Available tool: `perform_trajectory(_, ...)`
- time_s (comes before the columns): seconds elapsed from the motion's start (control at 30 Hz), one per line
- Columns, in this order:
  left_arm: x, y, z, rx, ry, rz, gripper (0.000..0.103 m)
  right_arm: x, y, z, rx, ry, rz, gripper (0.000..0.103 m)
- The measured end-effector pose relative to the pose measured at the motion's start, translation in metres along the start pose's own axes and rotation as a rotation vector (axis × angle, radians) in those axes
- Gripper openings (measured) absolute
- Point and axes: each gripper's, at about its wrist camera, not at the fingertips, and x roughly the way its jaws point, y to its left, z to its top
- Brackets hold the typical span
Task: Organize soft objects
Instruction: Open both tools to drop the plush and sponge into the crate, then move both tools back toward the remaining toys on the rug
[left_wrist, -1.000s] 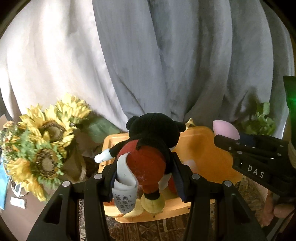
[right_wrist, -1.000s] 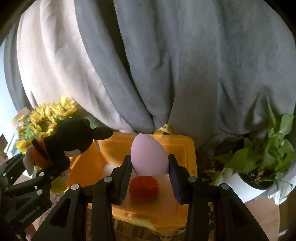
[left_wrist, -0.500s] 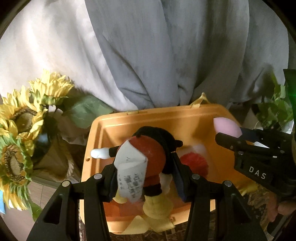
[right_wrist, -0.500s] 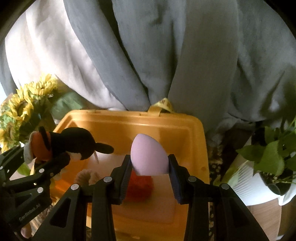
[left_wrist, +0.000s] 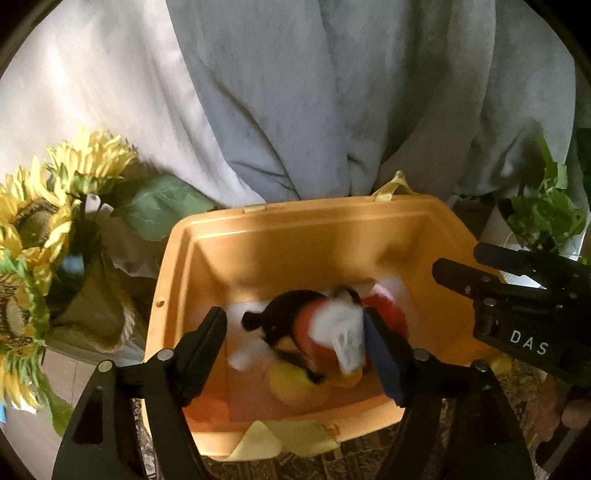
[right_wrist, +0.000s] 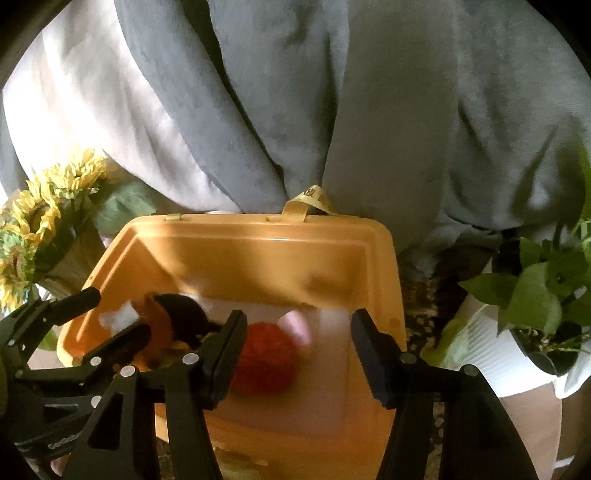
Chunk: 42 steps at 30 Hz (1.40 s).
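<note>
Both your hand-held grippers' jaws are opening over the orange bin (left_wrist: 439, 236): the left hand-held gripper (left_wrist: 295, 343) has let the plush toy (left_wrist: 314, 332) drop inside, and the right hand-held gripper (right_wrist: 299, 347) has dropped the pink sponge (right_wrist: 295, 325) beside the red pompom (right_wrist: 264, 363), so both deliveries look done.

A grey curtain (left_wrist: 332, 92) is hung across the background beside a paler drape (left_wrist: 92, 74), while yellow sunflowers (left_wrist: 33, 236) with a broad green leaf (left_wrist: 159, 210) are seen at left and a leafy potted plant (right_wrist: 543, 295) in a white pot (right_wrist: 491, 354) is set at right.
</note>
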Motion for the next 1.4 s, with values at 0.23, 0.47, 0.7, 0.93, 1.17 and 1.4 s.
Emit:
perform_trajectory(0.23,-0.028,-0.006,-0.003,0.008,-0.056,0.022,0.085,-0.021,-0.001,-0.004,0.027,-0.033,-0.003,0.067)
perform_trajectory(0.47,-0.055,-0.011,-0.015,0.016,-0.105,0.045,0.088,-0.049,-0.001,-0.009,0.037,-0.08,-0.016,0.067)
perform_trajectory(0.7,-0.091,-0.016,-0.035,0.022,-0.163,0.068,0.092,-0.079,-0.002,-0.025,0.06,-0.113,-0.019,0.067)
perform_trajectory(0.93,-0.13,-0.027,-0.066,0.048,-0.226,0.116,0.095,-0.115,0.006,-0.053,0.043,-0.166,-0.03,0.073)
perform_trajectory(1.17,-0.151,-0.034,-0.09,0.021,-0.207,0.092,0.095,-0.14,0.007,-0.077,0.039,-0.175,-0.041,0.073)
perform_trajectory(1.4,-0.169,-0.044,-0.114,0.044,-0.196,0.101,0.095,-0.158,0.01,-0.104,0.046,-0.16,-0.049,0.073)
